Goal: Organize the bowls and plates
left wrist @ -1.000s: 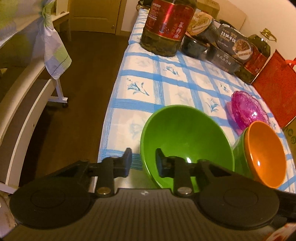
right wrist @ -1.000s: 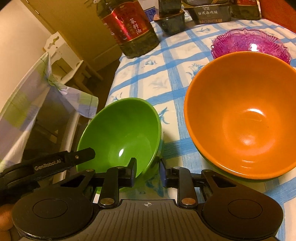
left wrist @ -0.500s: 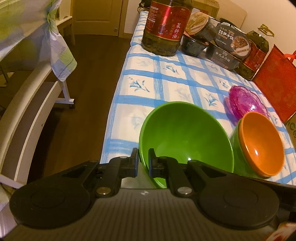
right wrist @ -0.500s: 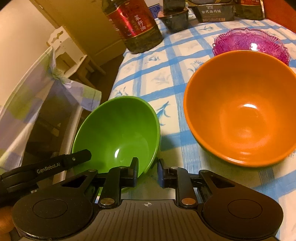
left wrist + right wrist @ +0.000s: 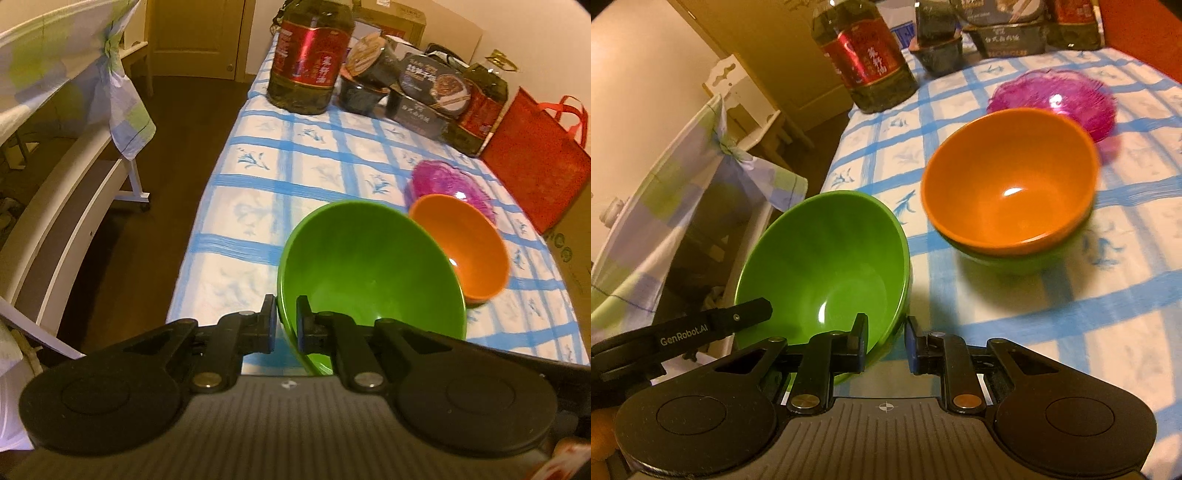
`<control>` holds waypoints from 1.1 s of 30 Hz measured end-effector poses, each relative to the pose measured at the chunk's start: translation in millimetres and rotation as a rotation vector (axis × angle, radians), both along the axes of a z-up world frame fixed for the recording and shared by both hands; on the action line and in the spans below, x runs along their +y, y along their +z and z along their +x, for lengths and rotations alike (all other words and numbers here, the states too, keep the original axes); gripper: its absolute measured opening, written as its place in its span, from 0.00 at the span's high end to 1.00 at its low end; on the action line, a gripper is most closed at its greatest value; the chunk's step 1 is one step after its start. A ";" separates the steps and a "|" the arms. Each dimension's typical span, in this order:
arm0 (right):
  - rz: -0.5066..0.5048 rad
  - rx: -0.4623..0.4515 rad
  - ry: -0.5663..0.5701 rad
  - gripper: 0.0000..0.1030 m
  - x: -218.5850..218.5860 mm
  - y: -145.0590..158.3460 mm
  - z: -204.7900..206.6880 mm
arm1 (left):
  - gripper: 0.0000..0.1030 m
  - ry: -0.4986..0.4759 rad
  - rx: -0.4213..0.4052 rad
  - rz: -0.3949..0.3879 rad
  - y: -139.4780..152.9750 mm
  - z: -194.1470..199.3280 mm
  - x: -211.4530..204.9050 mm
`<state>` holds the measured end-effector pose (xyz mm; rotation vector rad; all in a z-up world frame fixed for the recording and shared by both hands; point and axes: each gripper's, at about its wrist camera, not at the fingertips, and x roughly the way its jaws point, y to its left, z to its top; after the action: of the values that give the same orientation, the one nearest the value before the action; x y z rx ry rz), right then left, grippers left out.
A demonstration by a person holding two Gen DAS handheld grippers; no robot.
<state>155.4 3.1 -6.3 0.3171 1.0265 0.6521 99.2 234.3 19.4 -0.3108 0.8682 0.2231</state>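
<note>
My left gripper [image 5: 285,320] is shut on the near rim of a green bowl [image 5: 369,277] and holds it tilted, lifted off the table. The green bowl also shows in the right wrist view [image 5: 827,266]. My right gripper [image 5: 884,341] stands with its jaws straddling the bowl's right rim, a small gap open, not clamped. An orange bowl [image 5: 1008,177] sits nested in another green bowl [image 5: 1015,260] on the blue checked tablecloth [image 5: 1071,302]. A pink glass dish [image 5: 1056,96] lies behind it. The orange bowl [image 5: 461,243] and pink dish [image 5: 447,182] show in the left view too.
A large oil bottle [image 5: 310,55], black food containers [image 5: 417,92] and a second bottle [image 5: 480,107] stand at the table's far end. A red bag [image 5: 532,158] leans at the right. A white rack with a checked cloth [image 5: 74,74] stands left, across the dark floor.
My left gripper closed on the green bowl's rim and lifted it, tilting it. My right gripper's jaws opened slightly and both views drew back from the orange bowl.
</note>
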 end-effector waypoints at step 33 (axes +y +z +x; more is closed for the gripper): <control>-0.023 -0.114 -0.110 0.80 -113.8 53.8 -2.8 | 0.91 -0.129 -0.105 -0.011 49.3 21.7 -107.9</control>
<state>152.6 -110.7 47.4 0.3104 0.9003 0.5527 120.9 126.4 68.7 -0.2734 0.7832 0.0814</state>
